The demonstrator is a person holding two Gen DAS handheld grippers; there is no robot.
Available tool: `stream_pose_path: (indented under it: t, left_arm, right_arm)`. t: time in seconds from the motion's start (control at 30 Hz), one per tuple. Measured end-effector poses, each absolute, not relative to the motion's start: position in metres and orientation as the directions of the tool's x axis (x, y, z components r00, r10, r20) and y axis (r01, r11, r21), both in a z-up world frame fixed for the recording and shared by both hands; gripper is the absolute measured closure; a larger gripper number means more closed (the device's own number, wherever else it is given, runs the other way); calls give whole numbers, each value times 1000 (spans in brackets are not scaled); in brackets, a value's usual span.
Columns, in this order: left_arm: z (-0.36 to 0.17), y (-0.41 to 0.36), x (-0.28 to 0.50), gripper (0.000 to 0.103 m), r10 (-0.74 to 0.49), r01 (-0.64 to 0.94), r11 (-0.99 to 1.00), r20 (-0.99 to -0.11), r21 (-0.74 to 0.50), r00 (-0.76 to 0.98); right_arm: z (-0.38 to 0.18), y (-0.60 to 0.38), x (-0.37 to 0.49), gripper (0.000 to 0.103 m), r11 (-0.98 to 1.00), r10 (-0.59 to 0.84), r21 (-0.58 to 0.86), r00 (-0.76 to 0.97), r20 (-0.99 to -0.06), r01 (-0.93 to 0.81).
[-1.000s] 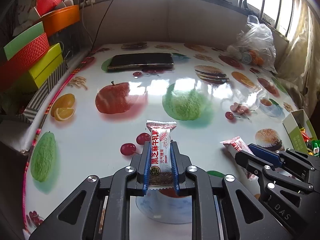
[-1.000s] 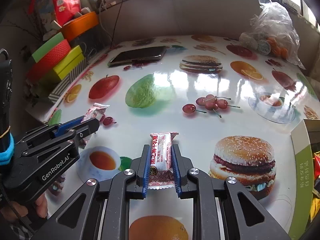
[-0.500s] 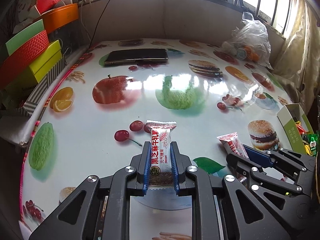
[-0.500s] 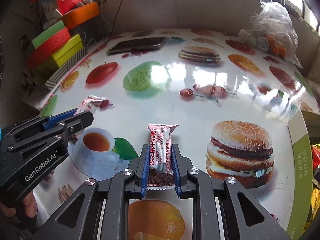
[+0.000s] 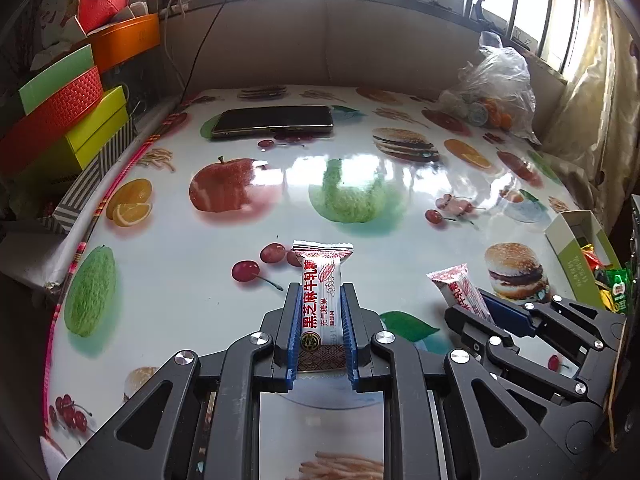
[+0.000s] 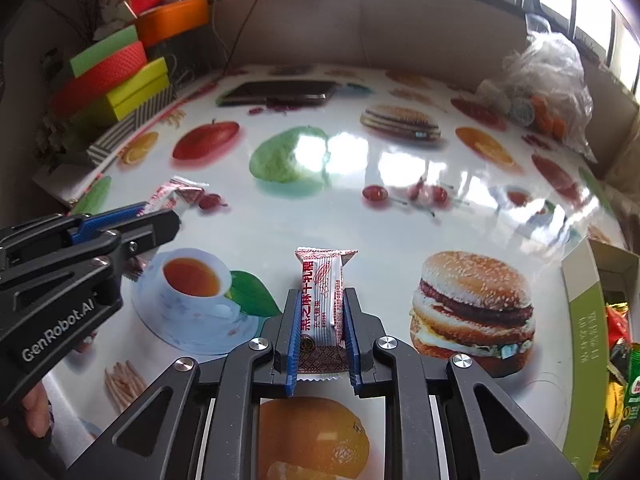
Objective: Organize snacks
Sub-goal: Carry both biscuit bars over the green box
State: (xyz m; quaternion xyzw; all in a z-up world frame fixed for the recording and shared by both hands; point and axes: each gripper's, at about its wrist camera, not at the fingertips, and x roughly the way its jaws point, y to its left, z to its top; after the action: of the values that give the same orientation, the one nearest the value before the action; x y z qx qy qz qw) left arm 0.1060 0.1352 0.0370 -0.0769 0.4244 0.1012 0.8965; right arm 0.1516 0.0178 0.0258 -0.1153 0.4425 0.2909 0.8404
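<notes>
We held both claws low and level over the worktop [image 5: 180,248]. The left claw [image 5: 321,332] was clamped on a candy bar [image 5: 320,300], the right claw [image 6: 321,332] on another bar [image 6: 322,304], left of the green box [image 6: 586,320], whose contents were cut off.
</notes>
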Motion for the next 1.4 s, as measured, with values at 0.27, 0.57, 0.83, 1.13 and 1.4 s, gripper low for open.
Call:
stream_pose_path:
  t: [0.27, 0.57, 0.83, 1.13, 1.4]
  left_arm:
    - [47, 128, 98, 84, 108, -230, 972, -763, -55, 637]
    - [61, 112, 89, 84, 95, -202, 978, -748, -53, 657]
    - [72, 86, 84, 84, 51, -144, 987, -733, -65, 679]
    - [82, 47, 87, 84, -15, -63, 995, -721, -82, 693]
    - [85, 12, 97, 84, -92, 17, 994, -718, -111, 690]
  right_arm:
    - [40, 8, 142, 85, 809, 406, 80, 456, -792, -582]
    - [56, -8, 129, 85, 819, 417, 94, 475, -775, -565]
    - [71, -38, 116, 85, 845, 408, 103, 508, -759, -525]
    - [87, -84, 105, 85, 885, 371, 99, 562, -739, -454]
    - [95, -126, 103, 85, 921, 323, 98, 600, -732, -376]
